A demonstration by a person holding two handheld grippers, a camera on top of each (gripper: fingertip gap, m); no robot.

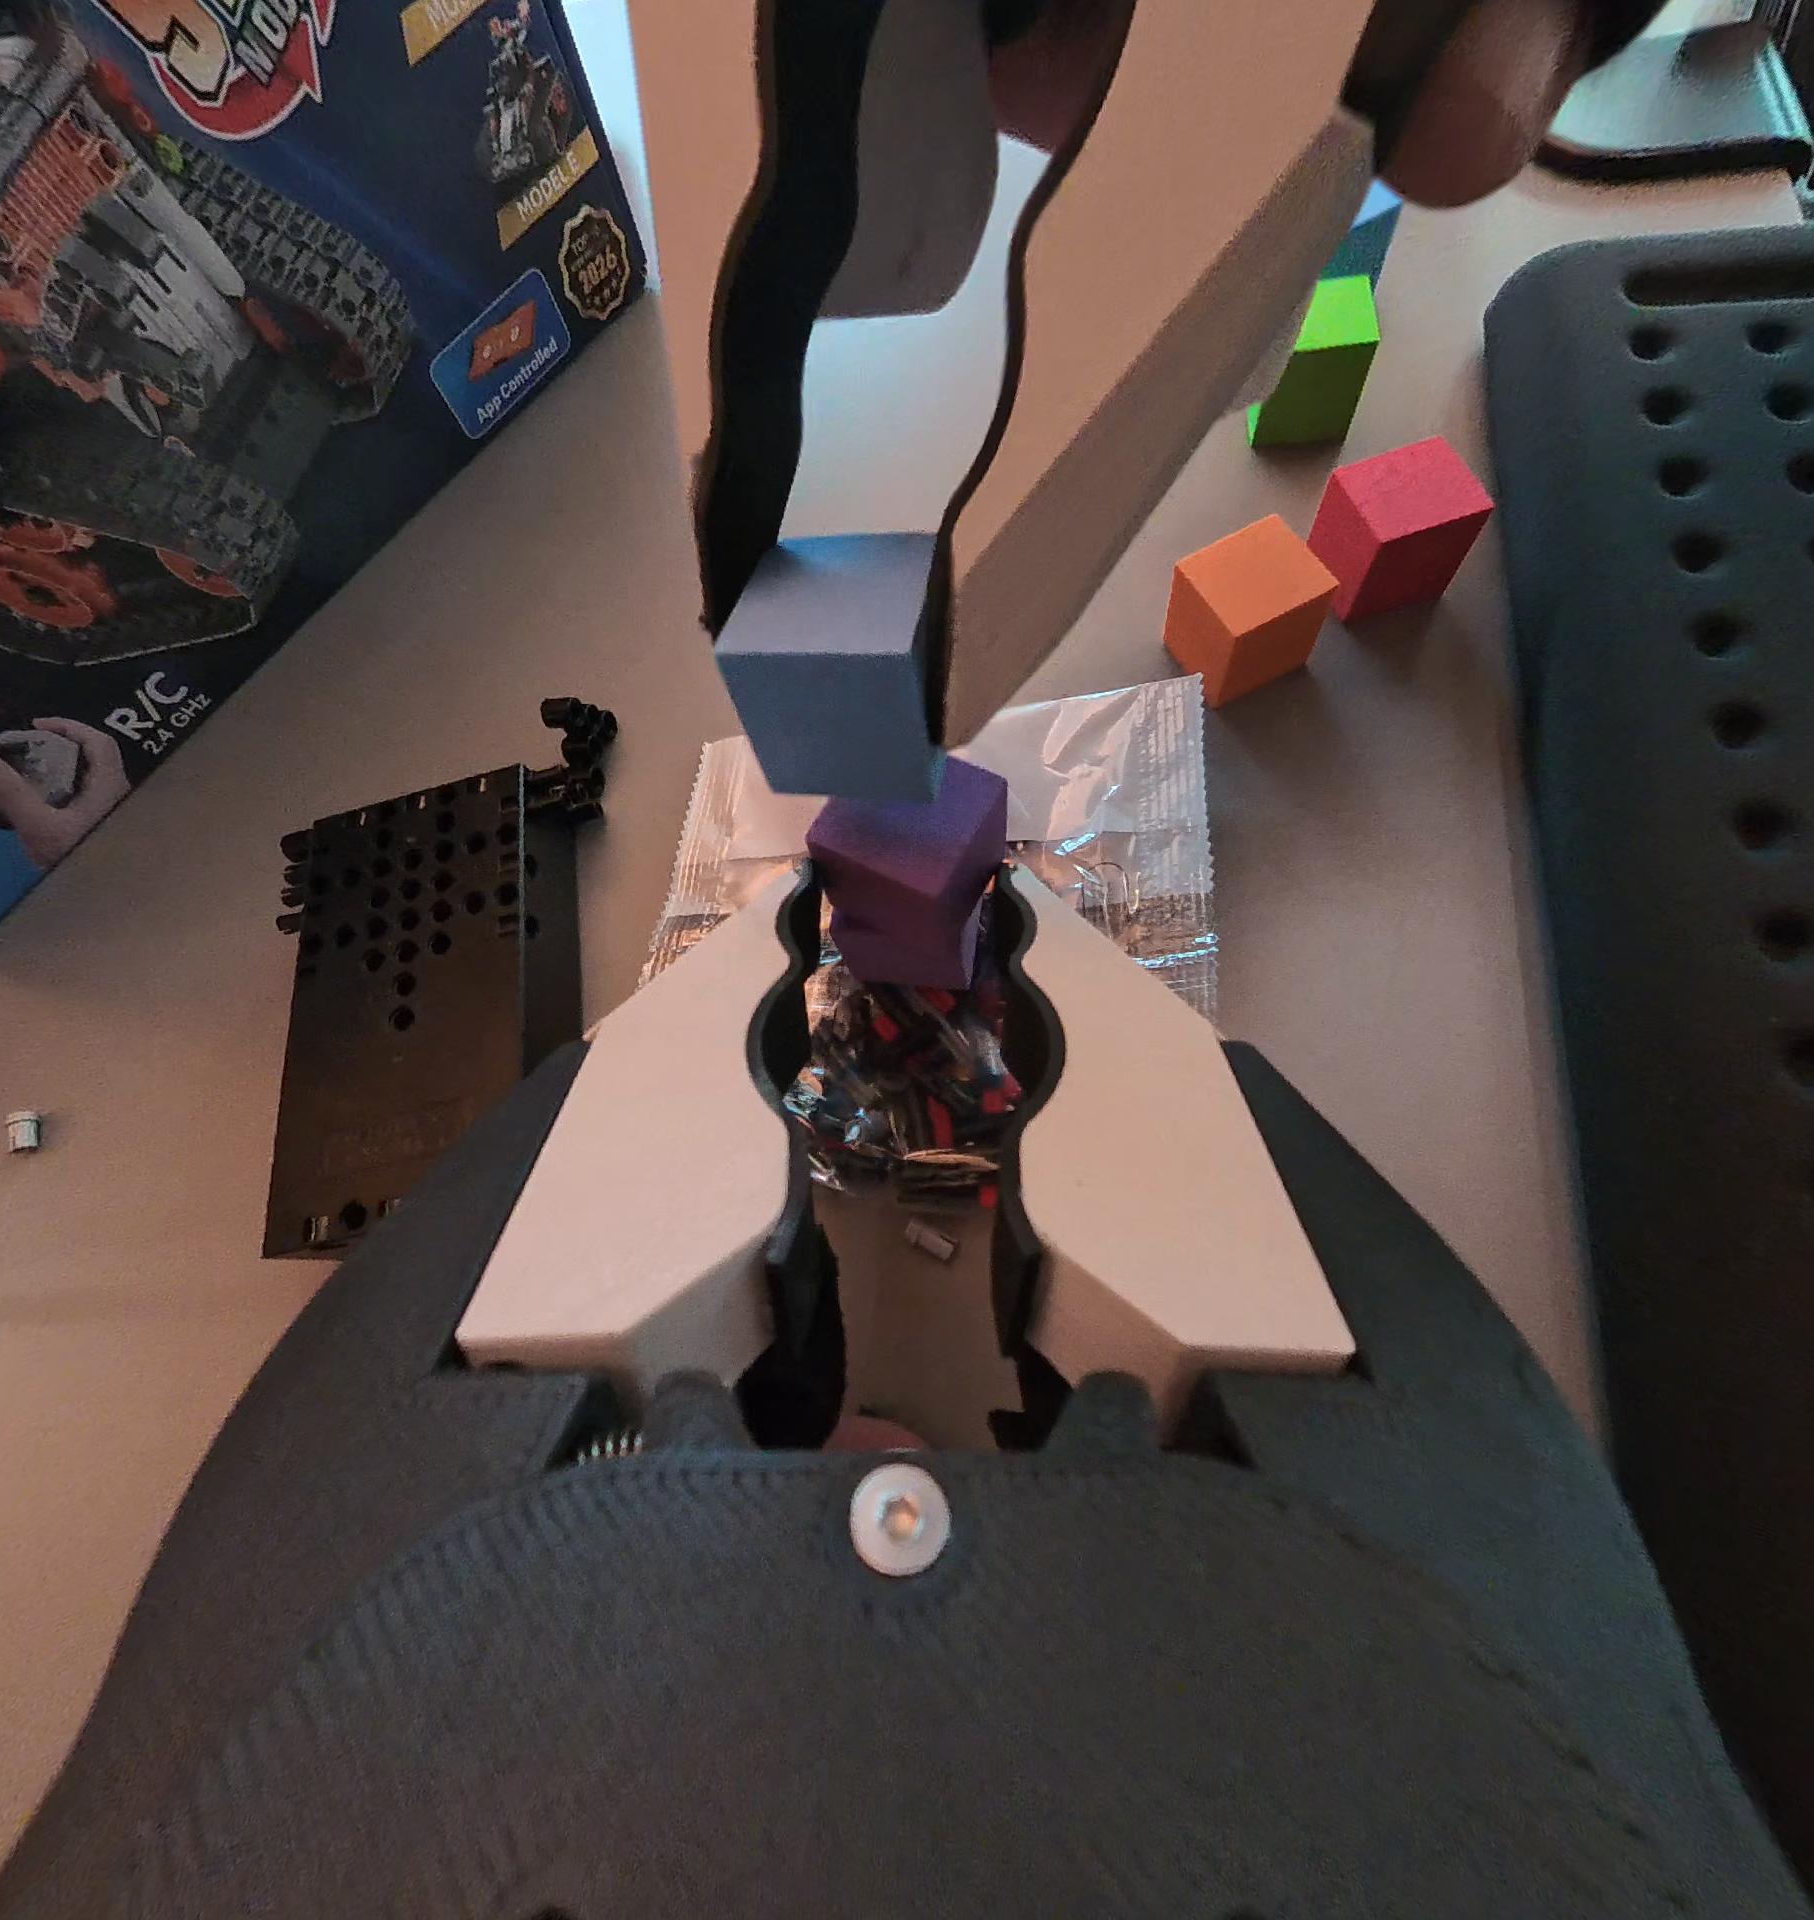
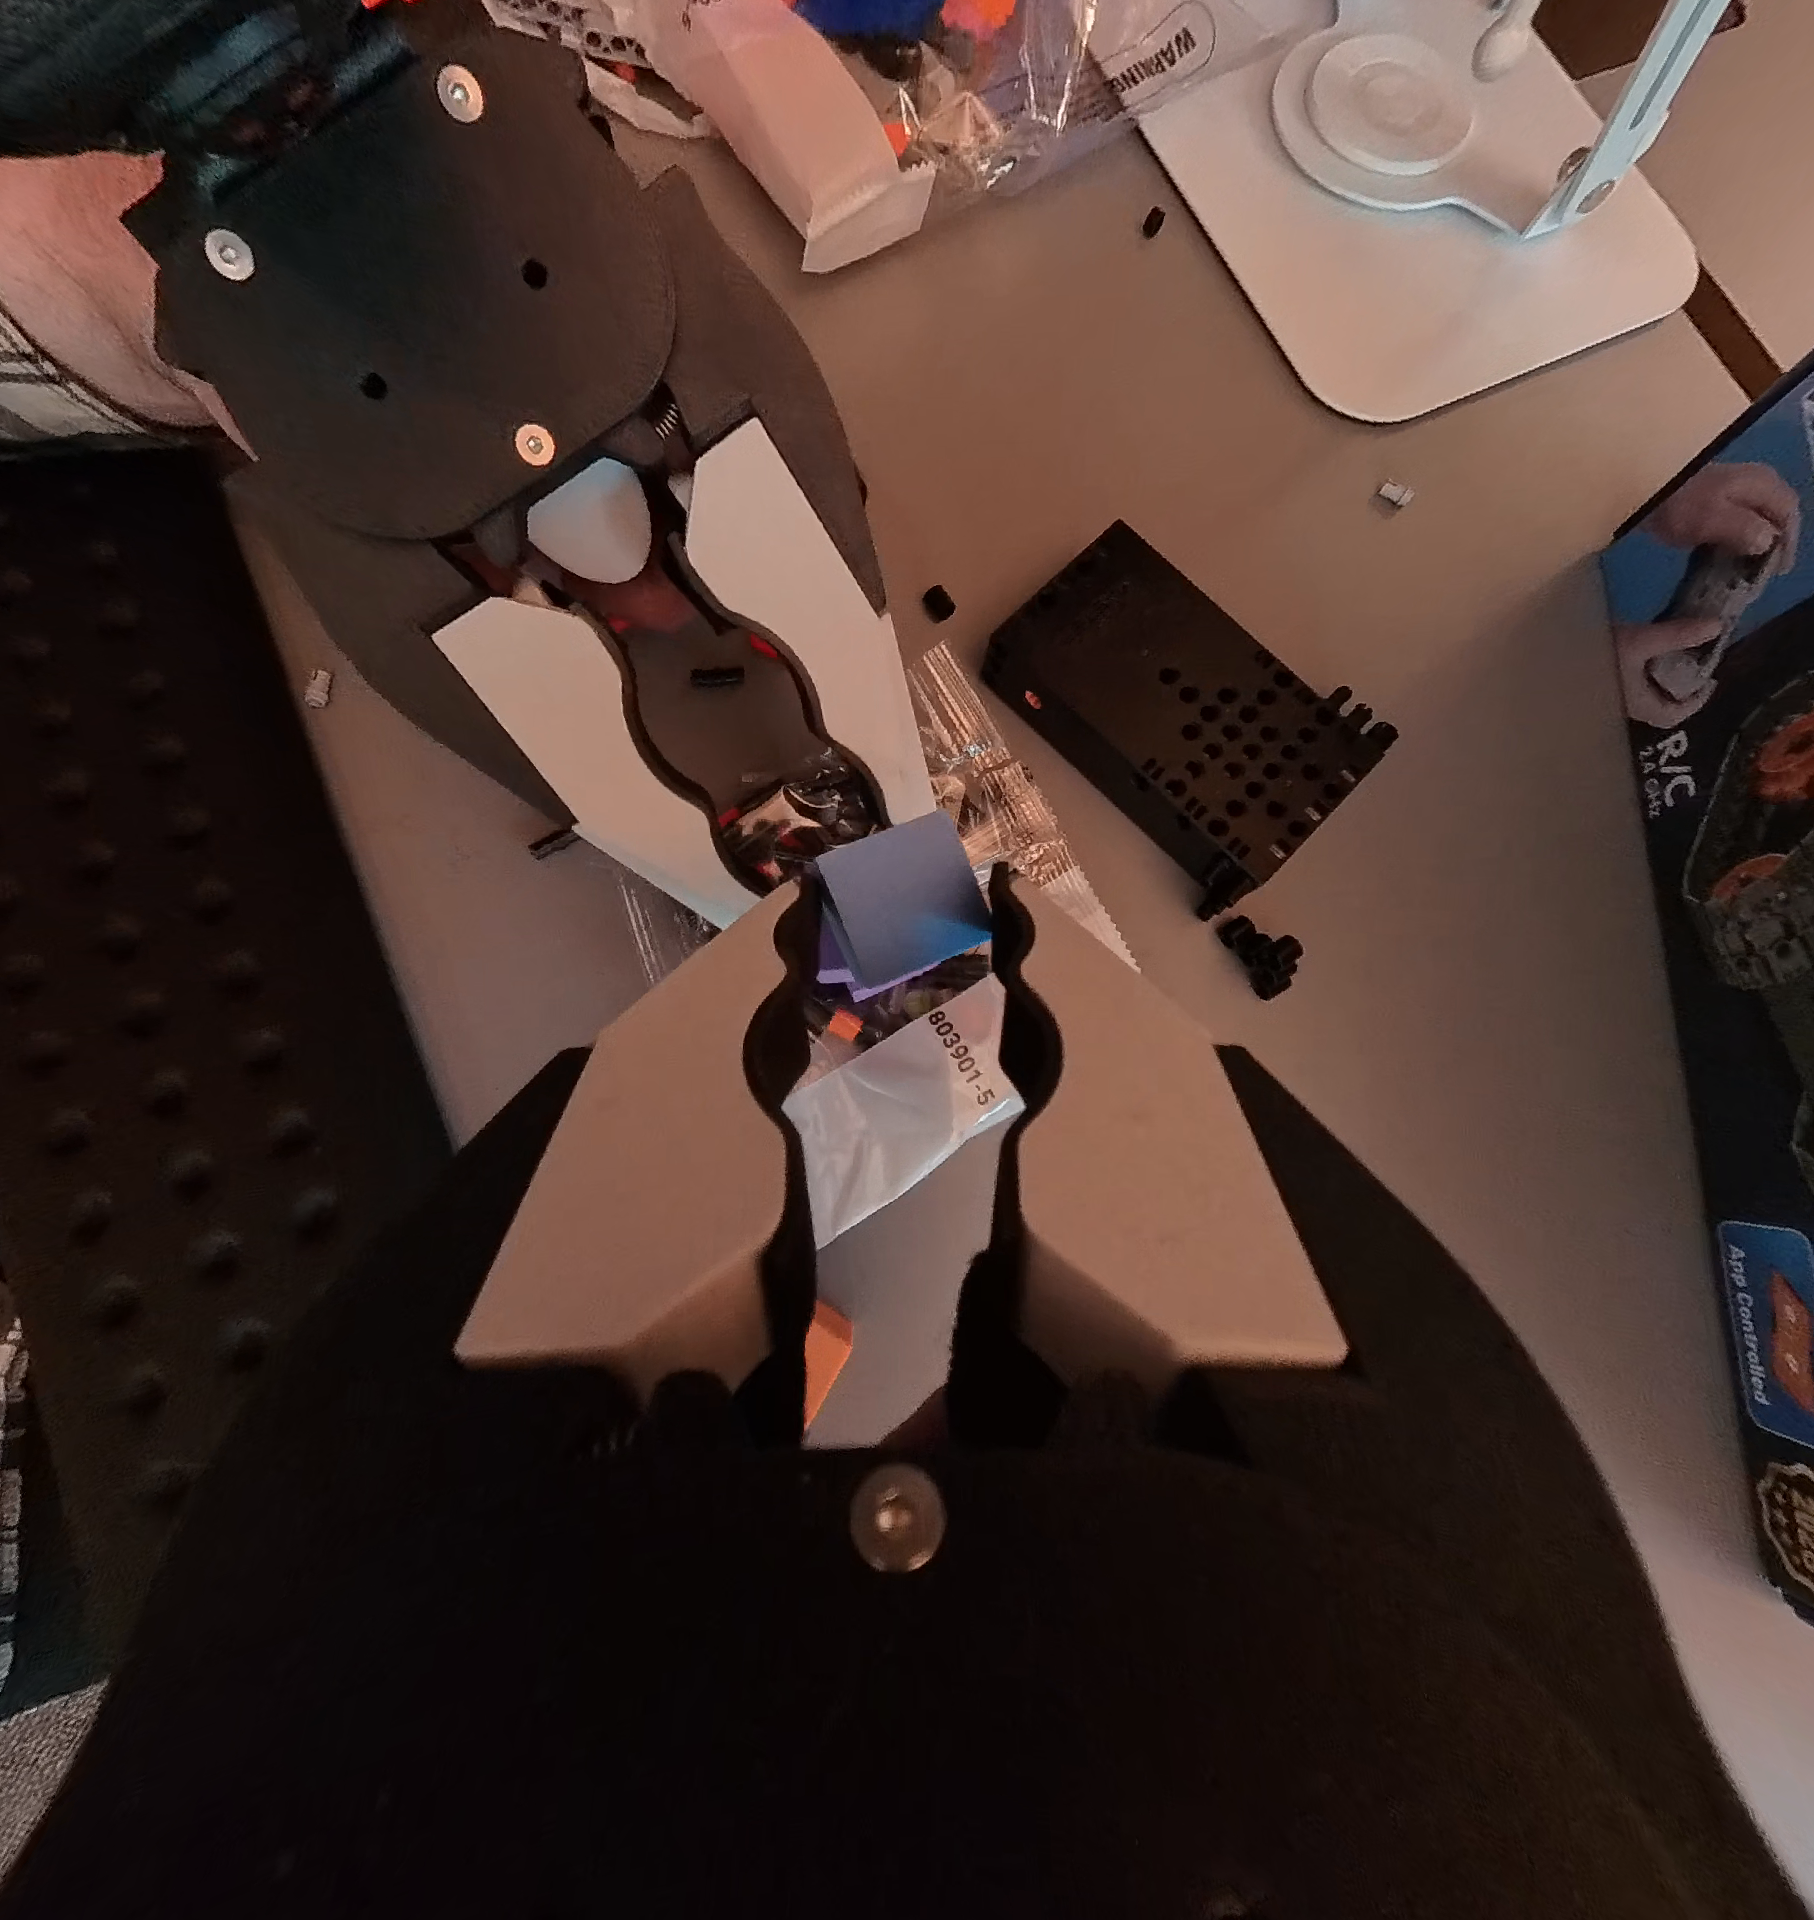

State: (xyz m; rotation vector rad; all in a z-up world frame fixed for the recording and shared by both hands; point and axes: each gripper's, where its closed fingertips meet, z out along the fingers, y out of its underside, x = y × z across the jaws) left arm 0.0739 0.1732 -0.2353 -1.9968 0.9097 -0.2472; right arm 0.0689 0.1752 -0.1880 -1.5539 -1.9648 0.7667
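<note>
Matte table (image 1: 446, 644), foam cubes clamped in claws

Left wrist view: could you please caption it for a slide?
Left gripper holds a purple block; right gripper holds a blue block just above it.

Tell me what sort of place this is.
Probably a home or hobby desk used for a toy building kit, not a workshop or kitchen. A toy vehicle kit box, clear bags of small parts and loose foam cubes lie on a pale table beside a perforated office chair.
</note>
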